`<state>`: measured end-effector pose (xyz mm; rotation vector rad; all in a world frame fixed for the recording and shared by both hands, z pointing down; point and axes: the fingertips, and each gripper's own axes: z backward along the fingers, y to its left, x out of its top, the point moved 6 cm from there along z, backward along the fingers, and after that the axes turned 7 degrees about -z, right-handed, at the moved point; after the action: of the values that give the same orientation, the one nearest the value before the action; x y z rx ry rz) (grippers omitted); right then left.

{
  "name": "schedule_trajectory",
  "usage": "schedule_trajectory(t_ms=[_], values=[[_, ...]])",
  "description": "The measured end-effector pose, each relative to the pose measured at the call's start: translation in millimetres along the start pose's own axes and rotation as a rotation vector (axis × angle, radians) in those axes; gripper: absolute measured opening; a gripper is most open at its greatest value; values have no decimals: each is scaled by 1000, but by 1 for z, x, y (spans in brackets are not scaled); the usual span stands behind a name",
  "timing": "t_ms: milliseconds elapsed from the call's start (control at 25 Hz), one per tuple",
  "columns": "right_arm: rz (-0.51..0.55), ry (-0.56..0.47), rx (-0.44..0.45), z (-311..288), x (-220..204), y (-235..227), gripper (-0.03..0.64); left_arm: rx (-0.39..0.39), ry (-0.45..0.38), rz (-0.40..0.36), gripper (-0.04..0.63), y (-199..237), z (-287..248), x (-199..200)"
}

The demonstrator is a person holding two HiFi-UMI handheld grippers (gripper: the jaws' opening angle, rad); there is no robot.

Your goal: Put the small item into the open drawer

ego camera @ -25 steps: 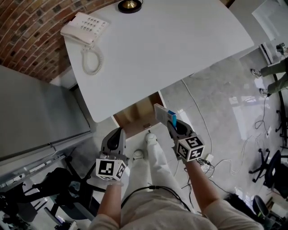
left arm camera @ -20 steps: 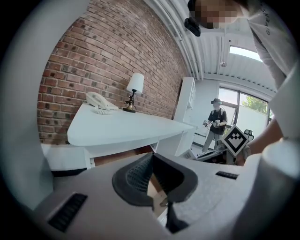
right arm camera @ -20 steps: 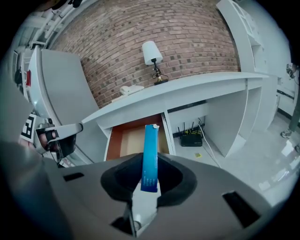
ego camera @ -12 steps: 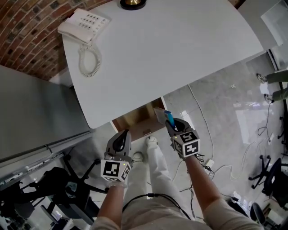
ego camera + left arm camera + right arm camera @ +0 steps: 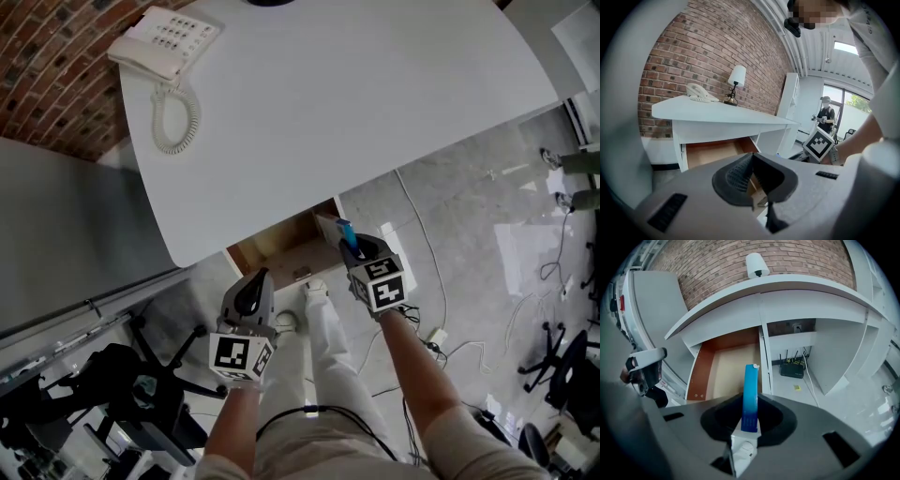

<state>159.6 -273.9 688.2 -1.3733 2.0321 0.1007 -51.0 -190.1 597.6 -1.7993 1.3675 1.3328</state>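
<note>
The small item (image 5: 750, 394) is a thin blue strip with a white tip. It stands upright between the jaws of my right gripper (image 5: 750, 414), which is shut on it. In the head view the right gripper (image 5: 356, 251) holds the blue item (image 5: 345, 231) over the right front corner of the open wooden drawer (image 5: 281, 246) under the white desk (image 5: 356, 103). The drawer's bare floor (image 5: 729, 371) lies just beyond the item. My left gripper (image 5: 251, 292) hangs lower left of the drawer, its pads (image 5: 740, 173) together with nothing between them.
A white telephone (image 5: 164, 42) with a coiled cord sits on the desk's far left corner, and a lamp (image 5: 736, 79) stands further back. A router (image 5: 792, 369) lies under the desk. A grey cabinet (image 5: 75, 234) stands left; cables (image 5: 450, 347) and a chair (image 5: 562, 356) are right.
Both grippers have sunk. The right one has tipped further down and drawn closer to the drawer's front corner with the blue item in it. The left one stays beside the drawer.
</note>
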Motion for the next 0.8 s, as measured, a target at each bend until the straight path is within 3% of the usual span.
schedule_trajectory(t_ms=[800], values=[[-18,16,-34,-20,-3,-6,91,6,24,14,5,2,-8,-11]])
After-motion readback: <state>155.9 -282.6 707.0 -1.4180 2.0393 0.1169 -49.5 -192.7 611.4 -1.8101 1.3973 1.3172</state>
